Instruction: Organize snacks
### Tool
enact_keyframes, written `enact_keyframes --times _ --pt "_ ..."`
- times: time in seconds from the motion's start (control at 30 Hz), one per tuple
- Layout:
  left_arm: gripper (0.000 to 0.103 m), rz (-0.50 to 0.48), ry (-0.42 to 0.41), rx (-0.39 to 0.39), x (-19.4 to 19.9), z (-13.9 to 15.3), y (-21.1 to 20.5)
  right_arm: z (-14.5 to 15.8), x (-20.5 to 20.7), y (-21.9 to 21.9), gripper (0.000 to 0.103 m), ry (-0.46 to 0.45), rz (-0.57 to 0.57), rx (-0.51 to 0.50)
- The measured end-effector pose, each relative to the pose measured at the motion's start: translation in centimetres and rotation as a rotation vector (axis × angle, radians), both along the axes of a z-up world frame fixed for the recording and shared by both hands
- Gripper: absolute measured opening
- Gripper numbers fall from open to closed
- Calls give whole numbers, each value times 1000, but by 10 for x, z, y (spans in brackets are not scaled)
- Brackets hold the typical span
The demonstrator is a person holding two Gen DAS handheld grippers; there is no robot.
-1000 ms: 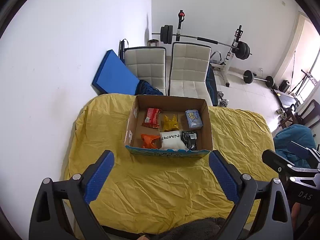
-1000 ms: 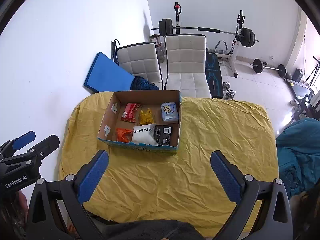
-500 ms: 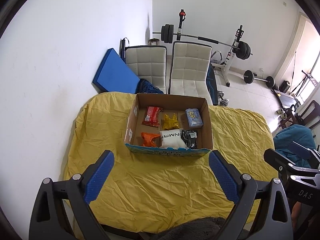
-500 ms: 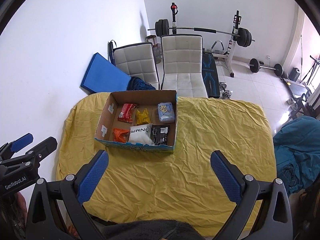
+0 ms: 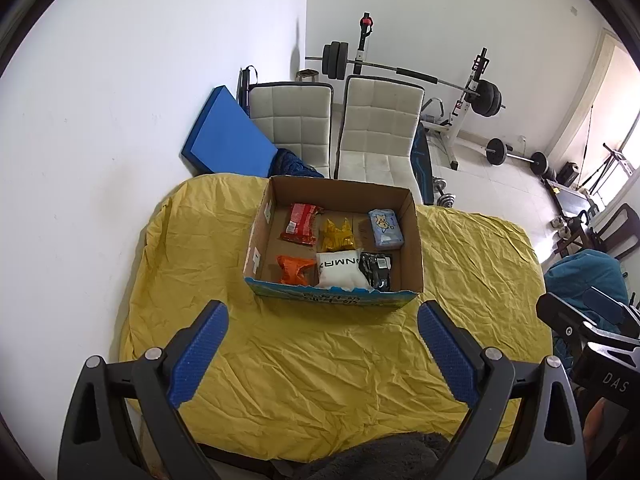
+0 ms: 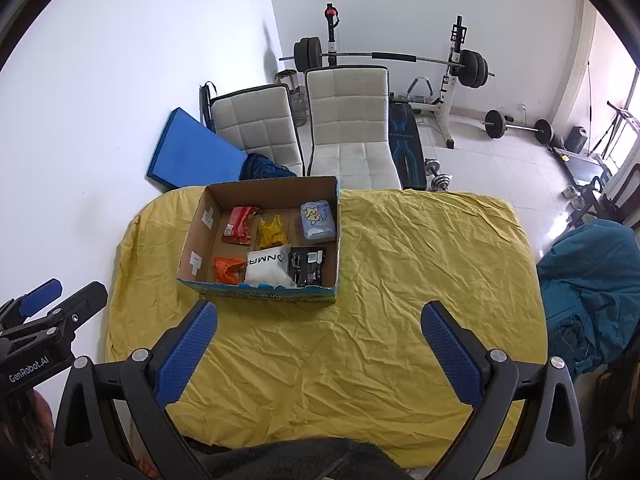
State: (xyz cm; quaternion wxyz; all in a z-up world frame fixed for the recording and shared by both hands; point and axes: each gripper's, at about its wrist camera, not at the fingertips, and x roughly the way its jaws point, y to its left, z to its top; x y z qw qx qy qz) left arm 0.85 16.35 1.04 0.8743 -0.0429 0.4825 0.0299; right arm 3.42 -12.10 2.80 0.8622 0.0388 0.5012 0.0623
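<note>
An open cardboard box [image 5: 414,240] [image 6: 338,216] stands on the yellow-covered table [image 5: 320,360] [image 6: 400,280]. Inside lie several snack packs in two rows: a red pack [image 5: 299,224], a gold pack [image 5: 337,236] and a pale blue pack [image 5: 386,229] at the back, an orange pack [image 5: 294,270], a white pack [image 5: 340,272] and a black pack [image 5: 377,270] at the front. My left gripper [image 5: 322,356] and my right gripper [image 6: 320,356] hang open and empty above the near part of the table, short of the box.
Two white chairs [image 5: 376,136] stand behind the table, with a blue mat [image 5: 224,136] leaning on the wall. A barbell rack [image 6: 400,56] and weights fill the far floor. A teal heap [image 6: 588,288] lies to the right of the table.
Both grippers have drawn back and risen slightly, so the box looks a bit smaller and farther. The packs in the box have not moved.
</note>
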Motion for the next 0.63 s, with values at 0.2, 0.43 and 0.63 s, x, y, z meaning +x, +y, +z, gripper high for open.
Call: enact_keyframes --times 0.2,0.43,0.63 --pt "97 1 -1 -3 0 1 0 2 -1 -4 103 -9 -28 -5" --pt "97 0 -5 -7 0 2 0 3 -1 -5 103 -13 -37 -7" --pt "97 6 -20 -1 -1 9 0 4 -2 -6 103 -15 -35 -8"
